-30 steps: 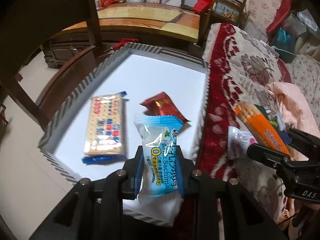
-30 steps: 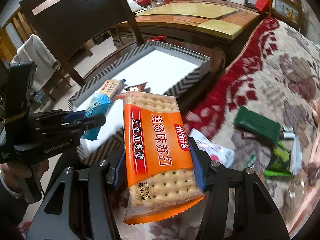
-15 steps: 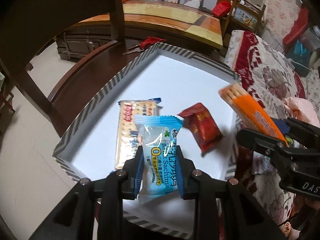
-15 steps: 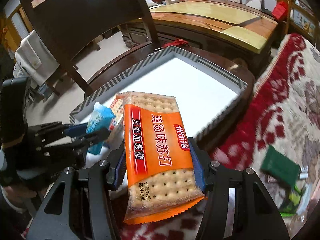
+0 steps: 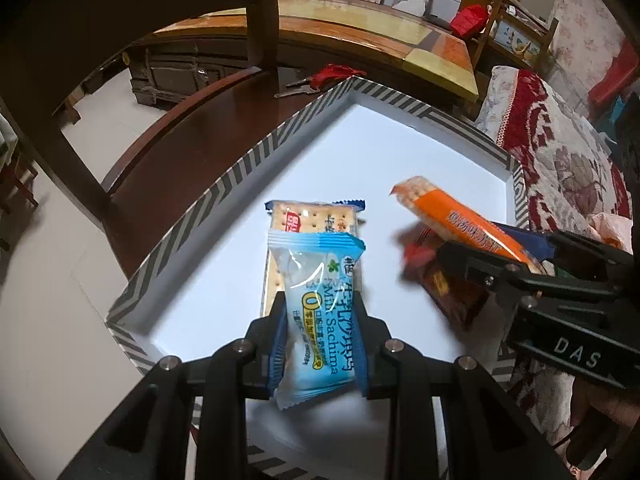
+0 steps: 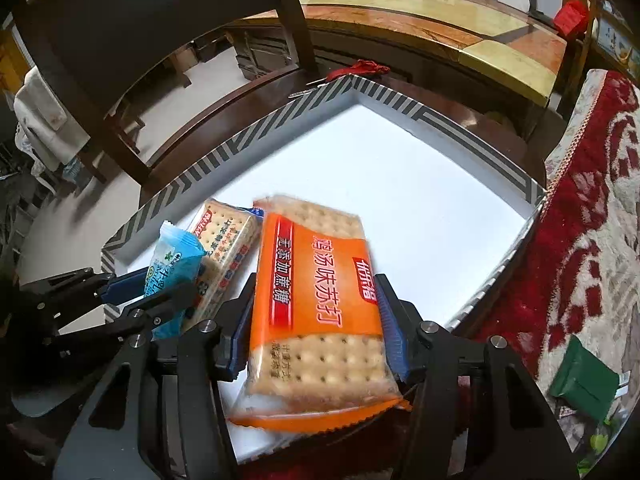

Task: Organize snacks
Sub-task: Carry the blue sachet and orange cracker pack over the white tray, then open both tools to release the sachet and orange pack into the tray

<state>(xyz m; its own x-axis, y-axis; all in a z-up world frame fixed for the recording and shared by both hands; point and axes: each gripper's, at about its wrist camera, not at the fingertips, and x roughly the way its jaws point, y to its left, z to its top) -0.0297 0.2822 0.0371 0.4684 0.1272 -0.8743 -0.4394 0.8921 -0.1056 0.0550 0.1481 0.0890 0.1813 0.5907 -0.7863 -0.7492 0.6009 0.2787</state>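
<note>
My left gripper [image 5: 320,344] is shut on a light blue sachima packet [image 5: 320,304] and holds it above the near end of the white box [image 5: 304,128] with a striped rim. My right gripper [image 6: 316,328] is shut on an orange cracker pack [image 6: 320,296], over the box's near right part. It also shows in the left wrist view [image 5: 460,220]. A cracker pack with blue ends [image 5: 312,220] lies on the box floor. A dark red snack [image 5: 448,288] lies under the right gripper, partly hidden.
The box sits on a dark wooden chair seat [image 5: 180,168]. A red and cream floral blanket [image 6: 580,220] lies to the right, with a green packet [image 6: 580,380] on it. Red-handled scissors [image 5: 320,78] lie beyond the box. A wooden table [image 5: 360,40] stands behind.
Both grippers moved forward and left, from over the blanket's edge to above the box. The orange pack now hangs over the red snack. Both grips are unchanged.
</note>
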